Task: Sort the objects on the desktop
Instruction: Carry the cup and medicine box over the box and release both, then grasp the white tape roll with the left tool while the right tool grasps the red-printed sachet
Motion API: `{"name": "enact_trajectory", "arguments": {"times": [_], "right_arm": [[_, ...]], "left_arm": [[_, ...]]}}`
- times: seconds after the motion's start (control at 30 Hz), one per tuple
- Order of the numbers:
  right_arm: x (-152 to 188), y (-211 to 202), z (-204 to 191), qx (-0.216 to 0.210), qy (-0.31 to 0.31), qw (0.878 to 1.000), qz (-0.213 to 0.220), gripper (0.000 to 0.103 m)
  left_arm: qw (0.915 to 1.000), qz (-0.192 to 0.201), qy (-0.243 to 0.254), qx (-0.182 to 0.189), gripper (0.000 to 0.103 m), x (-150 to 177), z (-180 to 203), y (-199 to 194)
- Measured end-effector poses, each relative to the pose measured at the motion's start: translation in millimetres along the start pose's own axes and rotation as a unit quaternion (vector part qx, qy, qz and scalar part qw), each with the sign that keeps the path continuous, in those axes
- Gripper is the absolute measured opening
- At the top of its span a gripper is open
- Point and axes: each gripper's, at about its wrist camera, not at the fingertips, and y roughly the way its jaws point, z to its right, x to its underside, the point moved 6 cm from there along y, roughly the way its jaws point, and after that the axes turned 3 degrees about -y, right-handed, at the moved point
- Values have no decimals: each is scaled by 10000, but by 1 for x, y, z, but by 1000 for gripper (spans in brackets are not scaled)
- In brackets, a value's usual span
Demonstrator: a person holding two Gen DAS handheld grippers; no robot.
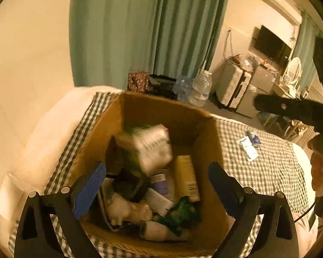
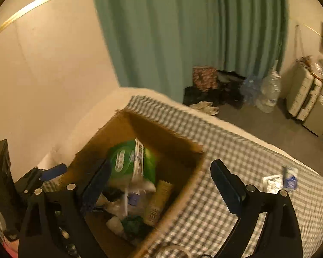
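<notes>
Currently, scene: two hand-held claws hover above an open cardboard box (image 1: 127, 116) that sits on a checked cloth (image 1: 269, 167) spread over a bed
Left claw (image 1: 157, 180): jaws spread wide, nothing between the pads, blue-padded fingers either side of the box opening, pointing down into it
Right claw (image 2: 159, 180): jaws also wide apart and empty; its left finger hangs over the box, its right finger over the cloth just outside the box's right wall
Box contents: a white and green wrapped pack (image 1: 148, 146) lies tilted on top of the pile, blurred, directly ahead of the left claw; below it a yellow tube (image 1: 186, 176), a dark green packet (image 1: 180, 212) and pale bottles, all crowded together
Left to sort: a white sachet (image 1: 247, 148) and a small blue packet (image 1: 255, 138), touching, lie on the cloth well to the right of the left claw and ahead-right of the right claw
Risk, pack: it looks loosely perched, so it may slide and bury smaller items
Risk, box wall: the right claw straddles the wall, so a careless sweep could catch the cardboard edge and drag the box
Risk, sachet: flat and thin on soft cloth; I judge the pads may pinch fabric along with it or slip off
Risk, claws: they are near each other and could collide
</notes>
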Motion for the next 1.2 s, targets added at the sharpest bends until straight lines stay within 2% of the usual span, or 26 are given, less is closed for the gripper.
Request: {"name": "enact_trajectory", "arguments": {"times": [0.1,0.17,0.23,0.33,0.4,0.47,0.53,0.63,0.7,0.77,0.83,0.87,0.9,0.97,1.03,1.07,1.13,1.17,1.2], "right_arm": [[26,-37,42,289,237,9990,264,94],[55,-58,70,560,345,9975,270,94],[94,-70,101,872,481,9950,60,94],[161,-72,143,1414,748,9866,-307,94],[205,-58,167,1498,1020,9808,-727,94],[251,-38,181,1280,1346,9756,-1172,94],[276,-18,183,1087,1437,9727,-1464,94],[295,5,184,821,1557,9670,-1841,94],[297,14,186,832,1552,9668,-1854,94],[297,36,185,901,1389,9645,-2057,93],[308,58,183,844,1286,9589,-2384,74],[310,62,182,884,1267,9582,-2409,73],[308,60,182,900,1247,9602,-2332,63],[305,56,184,872,1296,9622,-2230,48],[308,54,192,774,1555,9609,-2158,42],[308,52,196,703,1695,9603,-2101,41],[307,47,202,600,1903,9601,-1958,40],[307,46,203,582,1938,9603,-1917,40],[307,43,205,554,1998,9608,-1840,40]], "left_arm": [[9994,45,217,254,101,9,41,-11],[9983,-5,382,442,103,20,78,-12],[9966,-149,524,617,103,38,116,-6],[9945,-475,647,677,103,69,160,14],[9920,-779,789,612,103,97,187,36],[9895,-1001,973,369,103,118,198,55],[9868,-1168,1123,17,103,138,199,72],[9833,-1458,1024,-384,103,162,185,95],[9785,-1704,894,-743,103,173,172,107],[9765,-1821,743,-884,103,177,166,111],[9728,-1934,647,-1095,103,180,157,115],[9696,-2077,603,-1146,103,184,153,118],[9670,-2190,579,-1163,103,188,151,122],[9558,-2654,584,-1118,103,199,148,133],[9433,-3057,531,-1182,103,210,143,145],[9409,-3124,484,-1217,103,212,141,148],[9424,-3162,211,-1075,99,213,135,151],[9443,-3167,24,-900,94,212,133,151],[9456,-3144,-96,-836,83,212,131,149]]}}
